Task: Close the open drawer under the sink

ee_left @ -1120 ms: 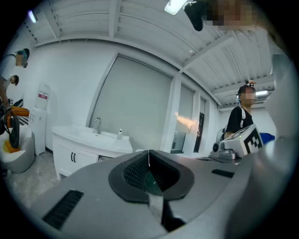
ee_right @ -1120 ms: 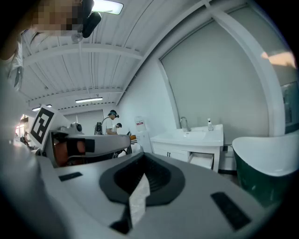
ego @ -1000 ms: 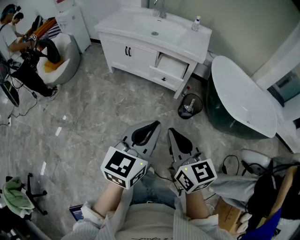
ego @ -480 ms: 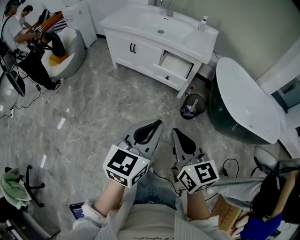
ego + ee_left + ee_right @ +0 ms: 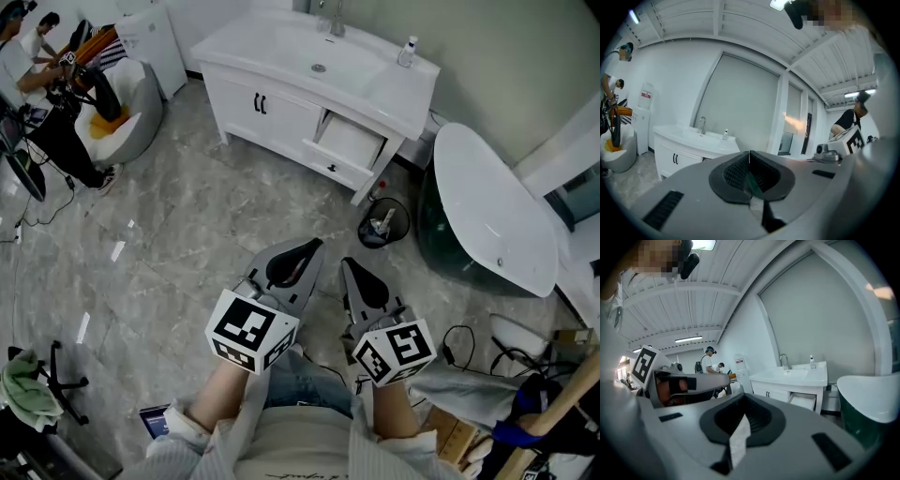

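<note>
Both tongs, the left gripper (image 5: pixel 298 253) and the right gripper (image 5: pixel 352 272), stay closed on nothing near the person's body, and the open drawer (image 5: pixel 349 143) at the vanity's (image 5: pixel 281 117) right end remains far off, so the approach has hardly begun.

Over the last second the head view has swung a little: the sink cabinet (image 5: pixel 281 108) and its open drawer (image 5: pixel 349 142) now sit slightly further right and lower in the frame, and the bin (image 5: pixel 382 222) and bathtub (image 5: pixel 492 202) have dropped down with them
</note>
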Demonstrator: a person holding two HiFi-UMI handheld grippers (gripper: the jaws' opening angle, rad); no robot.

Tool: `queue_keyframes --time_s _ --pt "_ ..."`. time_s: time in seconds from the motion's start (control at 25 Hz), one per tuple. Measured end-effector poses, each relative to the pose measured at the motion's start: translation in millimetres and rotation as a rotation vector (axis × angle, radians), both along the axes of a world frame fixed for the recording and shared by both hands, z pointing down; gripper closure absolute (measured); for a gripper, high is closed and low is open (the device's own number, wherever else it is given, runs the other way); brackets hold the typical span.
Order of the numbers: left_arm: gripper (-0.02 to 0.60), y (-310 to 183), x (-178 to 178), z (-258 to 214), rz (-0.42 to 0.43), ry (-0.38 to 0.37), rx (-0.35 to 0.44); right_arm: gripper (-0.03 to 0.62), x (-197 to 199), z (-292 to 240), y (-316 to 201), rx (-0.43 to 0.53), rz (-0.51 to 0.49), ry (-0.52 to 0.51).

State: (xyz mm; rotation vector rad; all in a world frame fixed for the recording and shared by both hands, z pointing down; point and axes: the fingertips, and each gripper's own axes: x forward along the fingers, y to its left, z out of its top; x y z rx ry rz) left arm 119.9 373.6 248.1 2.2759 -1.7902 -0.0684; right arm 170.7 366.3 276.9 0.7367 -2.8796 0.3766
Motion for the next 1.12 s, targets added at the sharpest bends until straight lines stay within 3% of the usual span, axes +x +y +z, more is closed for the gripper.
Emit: queue_keyframes --time_s 0.68,1.12 --pt "0.565 -132.5 -100.2 -5.5 0.056 -0.005 -0.005 0.585 -87.4 1.0 -131.2 -0.027 0.083 0.011" --pt "0.565 -176.6 -129.8 -1.3 0.113 -0.019 -0.009 0.585 -111.3 8.8 -176.3 -0.052 0.159 -0.007"
